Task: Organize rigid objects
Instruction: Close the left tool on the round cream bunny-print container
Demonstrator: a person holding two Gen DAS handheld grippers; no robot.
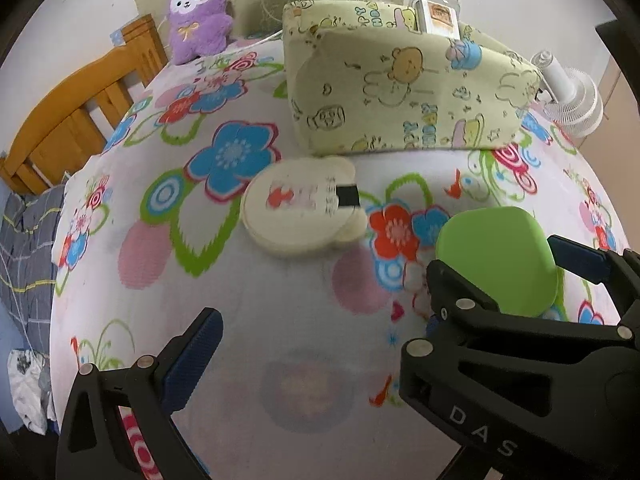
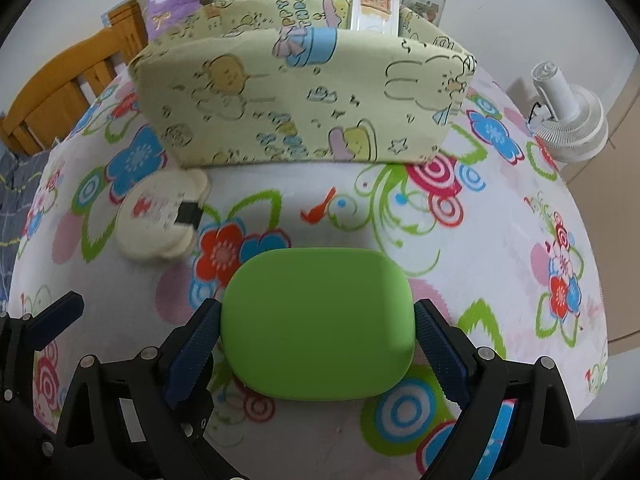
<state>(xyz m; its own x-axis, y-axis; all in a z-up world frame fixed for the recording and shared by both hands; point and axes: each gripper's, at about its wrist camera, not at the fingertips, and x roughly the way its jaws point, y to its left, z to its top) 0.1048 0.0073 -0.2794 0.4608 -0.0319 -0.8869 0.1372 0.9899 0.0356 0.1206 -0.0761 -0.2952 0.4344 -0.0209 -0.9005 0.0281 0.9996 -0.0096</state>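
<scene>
While the right gripper (image 2: pixel 318 330) pinches the green case (image 2: pixel 318 324) between its blue pads, which press on the case's two short sides, the case sits low over the flowered cloth (image 2: pixel 500 216). The left gripper (image 1: pixel 316 344) hangs beside it with jaws spread and nothing between them. A cream bear-shaped box (image 1: pixel 300 208) lies on the cloth just in front of the yellow fabric bin (image 1: pixel 400 92), which holds a clear box (image 2: pixel 374 10).
</scene>
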